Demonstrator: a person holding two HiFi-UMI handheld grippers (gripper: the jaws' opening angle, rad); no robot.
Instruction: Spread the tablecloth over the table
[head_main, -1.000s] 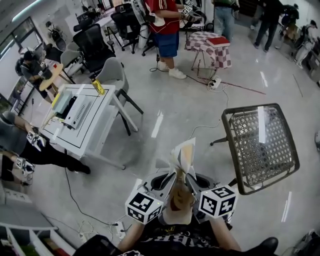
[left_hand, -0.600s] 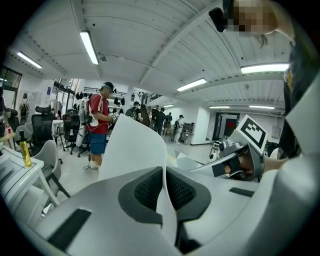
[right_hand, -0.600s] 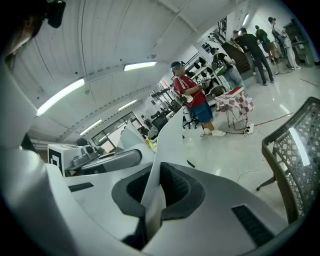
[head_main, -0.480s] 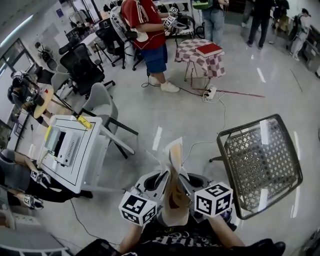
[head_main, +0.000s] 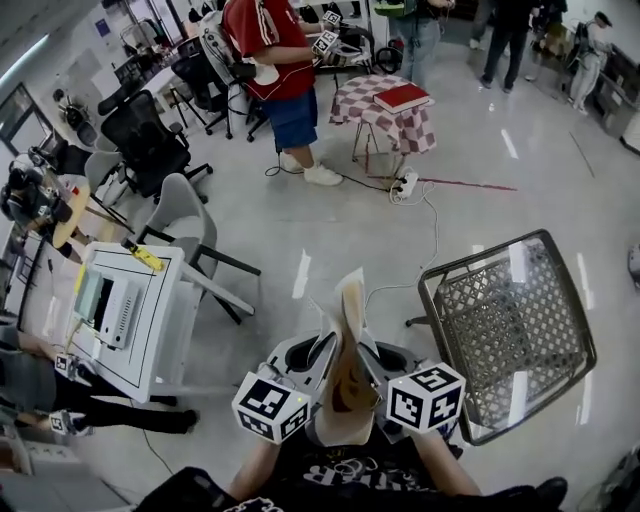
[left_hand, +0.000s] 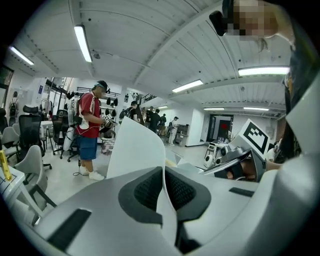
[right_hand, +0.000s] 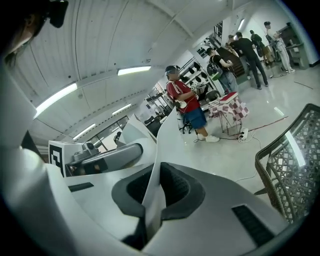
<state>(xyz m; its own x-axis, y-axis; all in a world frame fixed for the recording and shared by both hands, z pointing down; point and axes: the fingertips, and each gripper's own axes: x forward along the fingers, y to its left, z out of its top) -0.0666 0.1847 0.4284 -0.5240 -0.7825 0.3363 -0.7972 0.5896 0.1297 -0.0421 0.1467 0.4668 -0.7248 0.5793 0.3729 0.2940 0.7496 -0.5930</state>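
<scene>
Tablecloth (head_main: 348, 330), a pale sheet bunched into an upright fold, is being held up close in front of the person's chest by both claws at once. The left gripper (left_hand: 163, 190) is pinching one part of it, its jaws pressed together on the thin fabric, which is curling up and away beyond the fingertips. The right gripper (right_hand: 157, 187) is clamping the sheet in the same way. The two claws are sitting side by side, with the cloth standing up between them. Ahead of the right gripper and off to its right, a metal mesh table (head_main: 505, 320) is standing on the glossy floor (head_main: 330, 215), well apart from the cloth. Off to the left of the left gripper, a white desk (head_main: 162, 322) is carrying a grey device (head_main: 120, 312). Farther ahead, a person in a red shirt (head_main: 268, 60) is standing beside a small table draped in checked cloth (head_main: 375, 108), with a red book (head_main: 403, 96) lying on top.
</scene>
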